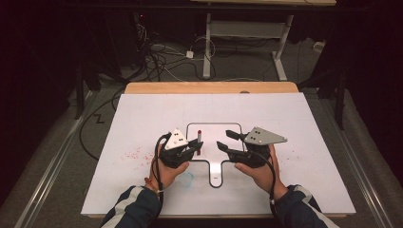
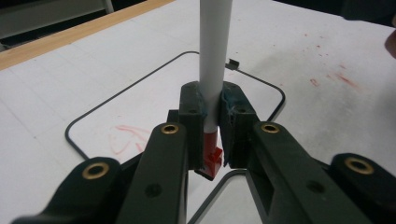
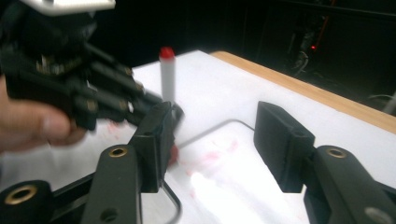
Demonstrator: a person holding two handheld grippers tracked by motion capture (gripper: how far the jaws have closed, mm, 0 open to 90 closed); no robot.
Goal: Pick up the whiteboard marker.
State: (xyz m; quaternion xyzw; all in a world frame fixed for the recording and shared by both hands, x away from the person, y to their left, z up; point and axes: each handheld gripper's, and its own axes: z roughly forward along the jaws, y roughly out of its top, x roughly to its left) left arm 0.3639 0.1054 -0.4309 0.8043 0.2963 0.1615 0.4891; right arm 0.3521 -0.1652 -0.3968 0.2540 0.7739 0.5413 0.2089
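White marker [image 2: 215, 56] w/ red tip stands upright, clamped between the left gripper [image 1: 194, 148] jaws, tip at the whiteboard [image 1: 142, 118] inside the black outline [image 1: 190, 127]. Right gripper [image 1: 227, 140] is just beside it, jaws apart w/ nothing held. Procedure: keep the left clamp firm, barrel vertical, approx. constant light pressure; stroke slowly. Hold the right gripper clear of the barrel to avoid knocking it. Red smears [image 2: 128, 137] suggest ink transfers easily.

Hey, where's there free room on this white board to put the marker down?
Bare patches: the white board behind the black outline up to the wooden table edge, and the right part beyond the right tool. Crowded: between the tools, where the left tool holds the white, red-capped marker upright.
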